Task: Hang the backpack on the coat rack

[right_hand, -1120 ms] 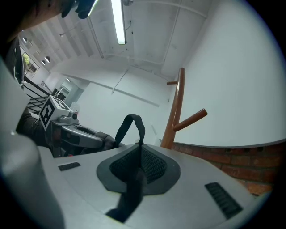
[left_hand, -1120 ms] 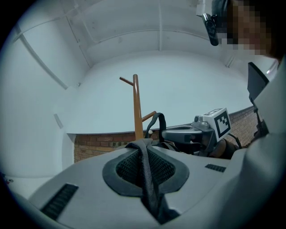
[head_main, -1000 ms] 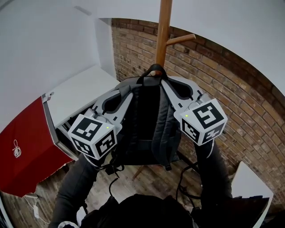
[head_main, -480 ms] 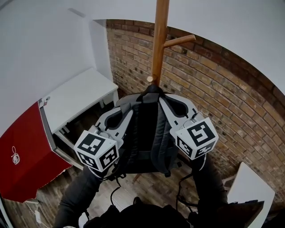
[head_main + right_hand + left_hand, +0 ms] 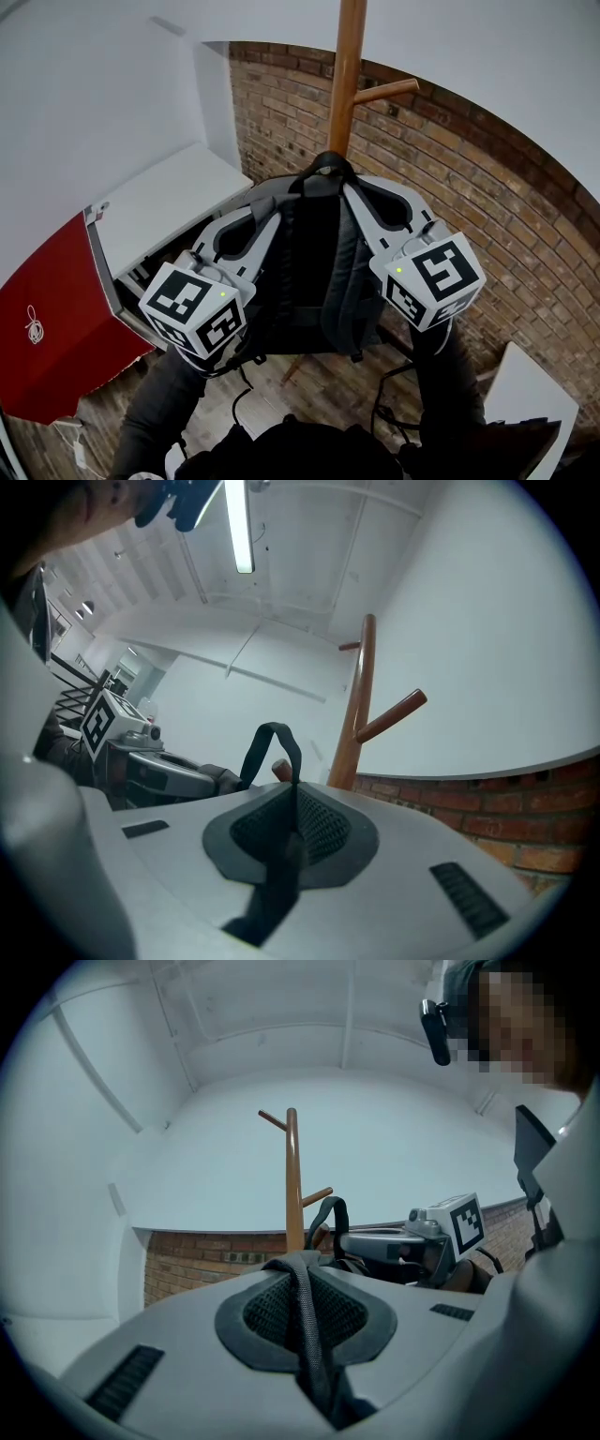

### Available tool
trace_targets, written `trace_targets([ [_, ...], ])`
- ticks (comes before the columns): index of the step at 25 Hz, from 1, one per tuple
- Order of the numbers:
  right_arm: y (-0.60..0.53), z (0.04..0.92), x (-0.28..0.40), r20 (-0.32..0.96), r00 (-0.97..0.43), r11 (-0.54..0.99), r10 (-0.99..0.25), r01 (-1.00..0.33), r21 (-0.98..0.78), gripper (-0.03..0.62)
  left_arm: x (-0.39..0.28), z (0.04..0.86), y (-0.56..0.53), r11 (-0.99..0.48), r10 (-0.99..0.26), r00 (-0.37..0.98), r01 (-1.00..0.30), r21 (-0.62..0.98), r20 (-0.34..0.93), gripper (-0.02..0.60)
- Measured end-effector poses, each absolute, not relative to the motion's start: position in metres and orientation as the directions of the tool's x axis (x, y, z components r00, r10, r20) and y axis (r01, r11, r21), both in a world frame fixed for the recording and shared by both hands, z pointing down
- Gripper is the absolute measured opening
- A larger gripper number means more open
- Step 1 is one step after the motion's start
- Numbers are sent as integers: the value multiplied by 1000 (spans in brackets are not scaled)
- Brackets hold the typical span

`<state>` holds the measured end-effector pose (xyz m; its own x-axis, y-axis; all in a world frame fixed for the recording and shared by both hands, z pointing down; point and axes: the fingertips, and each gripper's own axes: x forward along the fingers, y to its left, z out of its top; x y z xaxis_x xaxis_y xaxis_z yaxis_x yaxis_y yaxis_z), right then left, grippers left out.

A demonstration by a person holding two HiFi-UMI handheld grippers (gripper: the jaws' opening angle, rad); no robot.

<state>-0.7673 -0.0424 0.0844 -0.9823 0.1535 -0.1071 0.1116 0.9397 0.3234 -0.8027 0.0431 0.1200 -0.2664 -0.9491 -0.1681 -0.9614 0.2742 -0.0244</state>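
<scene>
Now: my left claw is pinched onto one shoulder strap of the backpack, and my right claw is clamped the same way on the other strap. Webbing runs between each pair of jaws. The backpack hangs between both claws, back panel toward me, raised against the wooden coat rack. Its top loop stands upright just beside the lower peg. Whether the loop is over the peg I cannot tell. Brick wall behind.
</scene>
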Motion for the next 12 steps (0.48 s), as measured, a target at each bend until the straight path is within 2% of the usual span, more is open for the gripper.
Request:
trace_targets([
  [12,-65,110,-799,0,-996,968,93,90,233,21,-839,146,16,205,-975,-209,-977,51,-72,43],
])
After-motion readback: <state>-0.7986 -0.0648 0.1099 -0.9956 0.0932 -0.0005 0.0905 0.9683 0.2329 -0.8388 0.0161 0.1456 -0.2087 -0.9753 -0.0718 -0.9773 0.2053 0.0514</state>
